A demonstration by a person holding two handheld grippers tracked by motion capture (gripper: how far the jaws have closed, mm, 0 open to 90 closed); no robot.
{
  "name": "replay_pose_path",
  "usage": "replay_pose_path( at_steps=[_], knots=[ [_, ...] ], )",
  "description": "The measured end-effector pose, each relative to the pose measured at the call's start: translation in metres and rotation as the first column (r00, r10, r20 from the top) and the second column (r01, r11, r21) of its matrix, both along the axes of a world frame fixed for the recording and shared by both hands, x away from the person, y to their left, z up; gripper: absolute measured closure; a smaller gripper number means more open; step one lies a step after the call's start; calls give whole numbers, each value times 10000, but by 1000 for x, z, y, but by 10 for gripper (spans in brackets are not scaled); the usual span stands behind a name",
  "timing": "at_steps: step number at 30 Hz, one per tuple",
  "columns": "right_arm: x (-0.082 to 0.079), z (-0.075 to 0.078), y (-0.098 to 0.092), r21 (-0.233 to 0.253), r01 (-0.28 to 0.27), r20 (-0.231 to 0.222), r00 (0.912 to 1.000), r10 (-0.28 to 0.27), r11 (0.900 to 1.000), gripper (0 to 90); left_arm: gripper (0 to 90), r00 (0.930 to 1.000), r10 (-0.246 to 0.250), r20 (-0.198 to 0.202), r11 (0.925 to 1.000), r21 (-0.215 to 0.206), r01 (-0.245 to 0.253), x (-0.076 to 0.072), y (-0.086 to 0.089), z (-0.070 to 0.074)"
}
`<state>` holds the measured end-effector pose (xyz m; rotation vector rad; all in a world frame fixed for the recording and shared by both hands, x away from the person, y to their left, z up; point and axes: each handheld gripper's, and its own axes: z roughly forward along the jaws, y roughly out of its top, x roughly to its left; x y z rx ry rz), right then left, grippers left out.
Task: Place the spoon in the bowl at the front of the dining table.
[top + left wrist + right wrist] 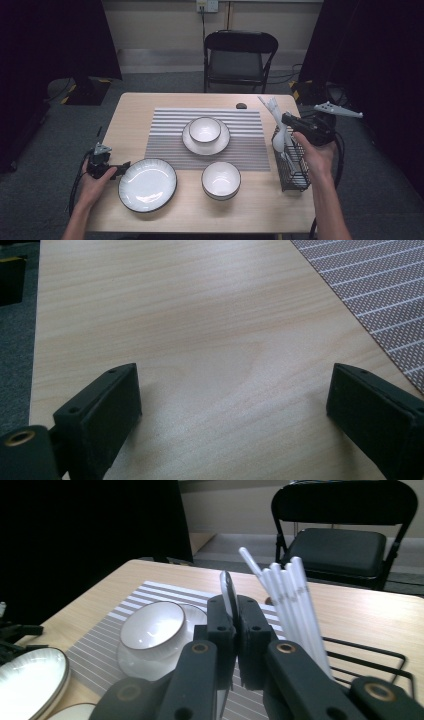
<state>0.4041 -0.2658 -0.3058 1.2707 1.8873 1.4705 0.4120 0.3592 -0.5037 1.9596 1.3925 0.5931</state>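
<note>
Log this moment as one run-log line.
right gripper: shut on spoon over wire basket | left gripper: open, empty, beside plate

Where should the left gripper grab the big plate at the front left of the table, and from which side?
Take the large plate by its raised rim at the left edge, coming in low from the left. It lies flat on the table, so only the upturned rim offers a bite, and the open left gripper already sits beside that edge. One jaw probably has to slide under the rim, the other over it.
</note>
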Motion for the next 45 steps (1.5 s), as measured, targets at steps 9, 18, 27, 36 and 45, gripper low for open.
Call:
replay_pose_path(
  at_steps=[9, 18, 27, 36, 45],
  knots=[
    [7, 5, 22, 143, -482, 180, 9987, 479, 9987, 866, 69, 10000, -19, -5, 10000, -21, 19, 0, 0, 0],
    [15, 6, 46, -75, -945, 170, 9954, 946, 9955, 866, 69, 10000, -18, -9, 10000, -28, 18, 0, 0, 0],
    [23, 5, 66, -42, -1174, 240, 9928, 1174, 9931, 866, 65, 10000, 27, -17, 10000, -34, -28, 0, 0, 0],
    [32, 4, 81, 19, -1371, 179, 9904, 1370, 9906, 867, 63, 10000, 23, -19, 10000, -37, -23, 0, 0, 0],
    [41, 0, 98, 91, -1570, 78, 9876, 1570, 9876, 867, 58, 10000, -14, -53, 10000, 74, 15, 1, 1, 0]
  ],
)
